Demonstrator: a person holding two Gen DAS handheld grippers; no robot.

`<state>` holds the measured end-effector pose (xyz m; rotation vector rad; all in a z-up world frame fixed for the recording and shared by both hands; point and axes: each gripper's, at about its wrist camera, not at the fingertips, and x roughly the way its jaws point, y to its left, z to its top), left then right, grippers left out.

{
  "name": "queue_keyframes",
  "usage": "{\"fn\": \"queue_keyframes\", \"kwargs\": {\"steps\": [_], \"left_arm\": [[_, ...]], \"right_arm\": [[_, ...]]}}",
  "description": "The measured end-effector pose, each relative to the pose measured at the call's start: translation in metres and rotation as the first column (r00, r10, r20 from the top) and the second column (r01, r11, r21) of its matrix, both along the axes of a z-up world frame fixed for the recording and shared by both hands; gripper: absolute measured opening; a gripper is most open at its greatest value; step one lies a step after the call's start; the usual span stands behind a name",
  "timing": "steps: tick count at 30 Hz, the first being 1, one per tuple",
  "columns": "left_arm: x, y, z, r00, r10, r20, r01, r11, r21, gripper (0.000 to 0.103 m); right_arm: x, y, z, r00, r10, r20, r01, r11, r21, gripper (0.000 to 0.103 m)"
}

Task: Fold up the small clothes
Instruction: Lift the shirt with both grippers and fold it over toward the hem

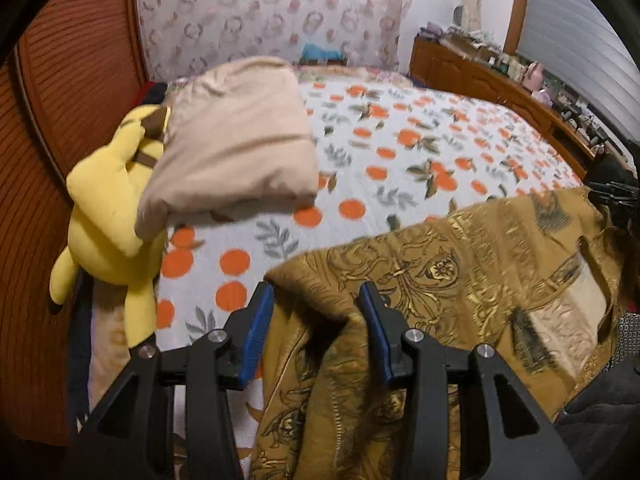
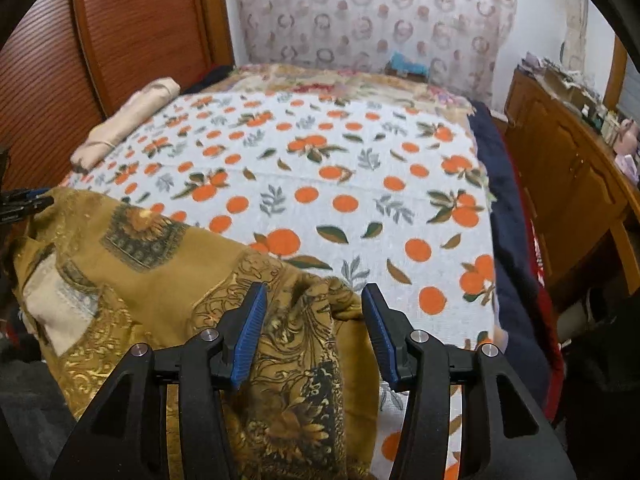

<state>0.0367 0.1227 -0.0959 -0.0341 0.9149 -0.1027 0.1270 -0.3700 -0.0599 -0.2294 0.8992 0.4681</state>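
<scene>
With both the left gripper (image 1: 316,332) and right gripper (image 2: 314,332) fingers apart, unclamped, around bunched corners, the mustard patterned garment (image 1: 460,280) lies at the bed's (image 2: 320,184) near edge. Beyond it the folded beige cloth (image 1: 236,144) rests; loose cloth could snag a withdrawing finger, spoiling the fold.

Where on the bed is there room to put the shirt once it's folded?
The orange-print bedspread lies bare between the mustard patterned garment and the quilted headboard. It is crowded by the beige folded cloth and yellow plush toy.
</scene>
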Motion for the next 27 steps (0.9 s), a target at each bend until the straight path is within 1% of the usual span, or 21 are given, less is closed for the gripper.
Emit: {"fn": "queue_keyframes", "kwargs": {"steps": [2,3,5,11,12,13,14,15,16,17,19,20,22,23,24,26,27], "left_arm": [[0.002,0.001,-0.005,1.0,0.006,-0.014,-0.006,1.0,0.0,0.043],[0.003,0.001,-0.008,1.0,0.008,-0.019,-0.008,1.0,-0.003,0.043],[0.003,0.002,-0.009,1.0,0.009,-0.012,-0.009,1.0,-0.005,0.044],[0.006,0.001,-0.01,1.0,0.001,-0.017,-0.001,1.0,0.003,0.044],[0.007,0.001,-0.01,1.0,0.002,-0.018,-0.002,1.0,0.003,0.044],[0.006,0.001,-0.01,1.0,0.002,-0.018,-0.002,1.0,0.004,0.044],[0.006,0.0,-0.01,1.0,-0.006,-0.016,0.006,1.0,0.001,0.037],[0.006,0.0,-0.009,0.999,-0.03,-0.012,0.03,0.999,-0.021,0.027],[0.005,0.0,-0.009,0.999,-0.052,-0.016,0.051,0.997,-0.05,0.009],[0.004,-0.001,-0.007,0.998,-0.064,-0.019,0.062,0.995,-0.08,0.005],[-0.002,-0.005,-0.002,0.998,-0.067,0.002,0.067,0.995,-0.074,0.003],[-0.006,-0.005,0.005,0.997,-0.067,0.024,0.068,0.995,-0.078,0.002],[-0.016,-0.009,0.022,0.995,-0.067,0.073,0.073,0.993,-0.092,0.002],[-0.025,-0.011,0.037,0.991,-0.073,0.113,0.085,0.991,-0.101,0.002],[-0.029,-0.012,0.047,0.988,-0.072,0.136,0.087,0.991,-0.103,0.002],[-0.043,-0.015,0.077,0.976,-0.072,0.207,0.095,0.99,-0.105,0.002],[-0.051,-0.016,0.093,0.966,-0.072,0.25,0.1,0.99,-0.103,0.002]], "right_arm": [[0.003,-0.001,-0.005,1.0,-0.004,-0.016,0.004,1.0,-0.009,0.052],[0.005,-0.001,-0.008,0.999,-0.006,-0.031,0.006,1.0,-0.015,0.056],[0.008,-0.001,-0.019,0.997,-0.007,-0.073,0.004,0.999,-0.05,0.057],[0.003,-0.003,-0.022,0.998,-0.025,-0.055,0.024,0.999,-0.03,0.059],[0.001,-0.003,-0.022,0.998,-0.022,-0.051,0.021,0.999,-0.026,0.055],[0.0,-0.002,-0.022,0.999,-0.012,-0.05,0.011,1.0,-0.022,0.043],[-0.002,0.0,-0.022,0.999,0.005,-0.052,-0.006,1.0,-0.013,0.036],[-0.004,0.003,-0.021,0.998,0.025,-0.055,-0.025,1.0,-0.007,0.023],[-0.008,0.006,-0.021,0.998,0.04,-0.053,-0.041,0.999,-0.008,0.014],[-0.011,0.009,-0.02,0.997,0.051,-0.051,-0.051,0.999,-0.008,0.01],[-0.02,0.012,-0.015,0.998,0.062,-0.029,-0.062,0.998,-0.004,0.008],[-0.025,0.01,-0.009,0.998,0.063,-0.016,-0.063,0.998,0.012,0.007],[-0.036,0.005,0.009,0.998,0.05,0.03,-0.051,0.998,0.03,0.007],[-0.04,0.003,0.018,0.998,0.048,0.046,-0.05,0.998,0.043,0.007],[-0.046,0.0,0.031,0.996,0.044,0.071,-0.049,0.997,0.064,0.006],[-0.061,-0.005,0.059,0.991,0.041,0.128,-0.052,0.995,0.087,0.006],[-0.069,-0.006,0.074,0.986,0.042,0.16,-0.058,0.994,0.095,0.006]]}}
